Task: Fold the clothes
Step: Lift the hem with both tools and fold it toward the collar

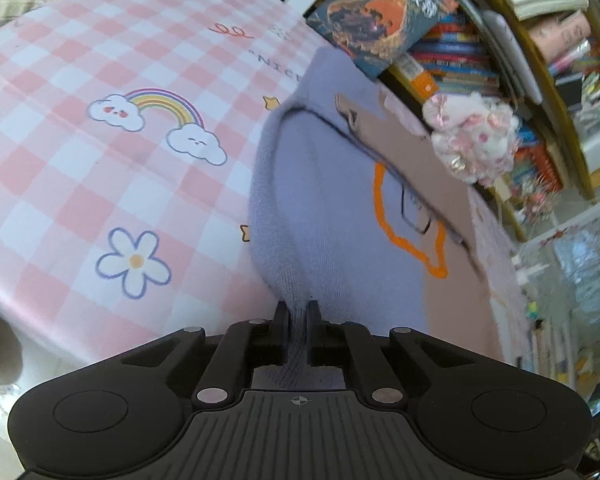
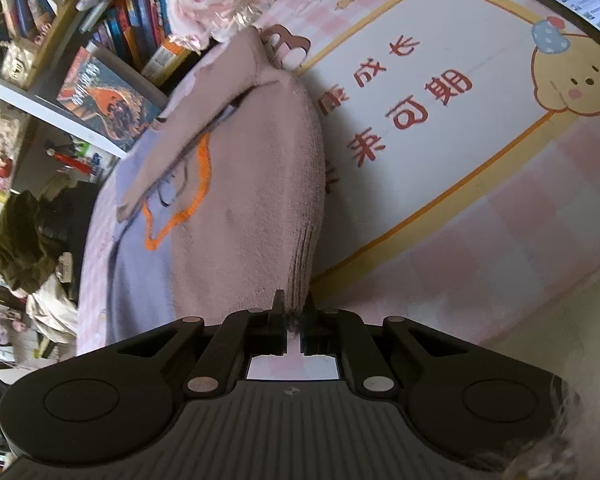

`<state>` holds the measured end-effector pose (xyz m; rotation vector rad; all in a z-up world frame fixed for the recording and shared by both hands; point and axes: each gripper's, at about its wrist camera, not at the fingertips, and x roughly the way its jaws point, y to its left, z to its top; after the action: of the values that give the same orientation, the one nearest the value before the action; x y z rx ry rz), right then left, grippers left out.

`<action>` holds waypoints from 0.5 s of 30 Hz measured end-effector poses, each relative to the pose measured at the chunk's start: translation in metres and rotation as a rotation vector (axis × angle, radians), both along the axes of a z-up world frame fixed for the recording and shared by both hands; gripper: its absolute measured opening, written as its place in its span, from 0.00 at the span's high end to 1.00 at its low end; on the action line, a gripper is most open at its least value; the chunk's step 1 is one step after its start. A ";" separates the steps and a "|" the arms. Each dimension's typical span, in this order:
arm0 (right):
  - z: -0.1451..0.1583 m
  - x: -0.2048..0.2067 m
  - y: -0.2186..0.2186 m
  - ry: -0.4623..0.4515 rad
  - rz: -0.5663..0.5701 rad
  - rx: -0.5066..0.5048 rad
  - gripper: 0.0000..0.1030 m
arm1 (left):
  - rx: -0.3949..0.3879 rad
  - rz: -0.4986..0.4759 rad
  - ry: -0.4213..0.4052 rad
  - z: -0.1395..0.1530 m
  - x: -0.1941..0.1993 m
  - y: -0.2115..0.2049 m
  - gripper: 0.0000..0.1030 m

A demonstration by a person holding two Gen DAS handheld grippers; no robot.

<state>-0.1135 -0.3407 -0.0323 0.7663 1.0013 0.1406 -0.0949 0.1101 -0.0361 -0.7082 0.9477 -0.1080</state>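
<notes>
So right at my fingertips: my left gripper [image 1: 298, 312] is clamped tight on the lavender edge of the sweater [image 1: 332, 208], a thin pinch of knit squeezed between the jaws. My right gripper [image 2: 294, 312] is clenched the same way on the ribbed pinkish hem of that same sweater [image 2: 240, 200]. Both hands are equally on it, one corner each, so neither is "nearer."

The thing that matters for the next move: the sweater runs straight away from my fingers, long axis pointing toward the bookshelf [image 1: 500, 40] side, lying on the pink checked table mat [image 1: 100, 180]. I'd guess the near hem gets carried forward over the far part.

Further out there's an orange outline design on the front, and a flap already lying across it. A fluffy pink plush [image 1: 476, 140] sits just past the far end, and a phone [image 2: 576, 4] lies off to my right.

Can't see the far edge clearly, it's blurred, and the stretch of hem between my hands is cut off in both views.
</notes>
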 end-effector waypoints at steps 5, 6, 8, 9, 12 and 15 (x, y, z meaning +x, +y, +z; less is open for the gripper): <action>0.011 -0.010 -0.009 -0.020 0.002 0.041 0.95 | -0.030 0.016 -0.020 0.009 -0.018 0.002 0.94; 0.012 -0.014 -0.010 -0.021 0.007 0.042 0.95 | -0.037 0.019 -0.020 0.010 -0.022 0.001 0.94; 0.014 -0.021 -0.013 -0.018 0.015 0.047 0.95 | -0.046 0.021 -0.019 0.011 -0.031 0.000 0.94; 0.014 -0.025 -0.014 -0.015 0.018 0.050 0.95 | -0.050 0.021 -0.018 0.012 -0.036 -0.001 0.94; 0.014 -0.041 -0.021 -0.005 0.017 0.068 0.95 | -0.056 0.019 -0.009 0.013 -0.050 -0.003 0.94; 0.012 -0.055 -0.027 0.009 0.021 0.081 0.95 | -0.063 0.025 0.007 0.011 -0.065 -0.005 0.94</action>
<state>-0.1689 -0.3672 -0.0208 0.8308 1.0174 0.1973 -0.1598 0.1055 -0.0249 -0.7793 0.9453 -0.1137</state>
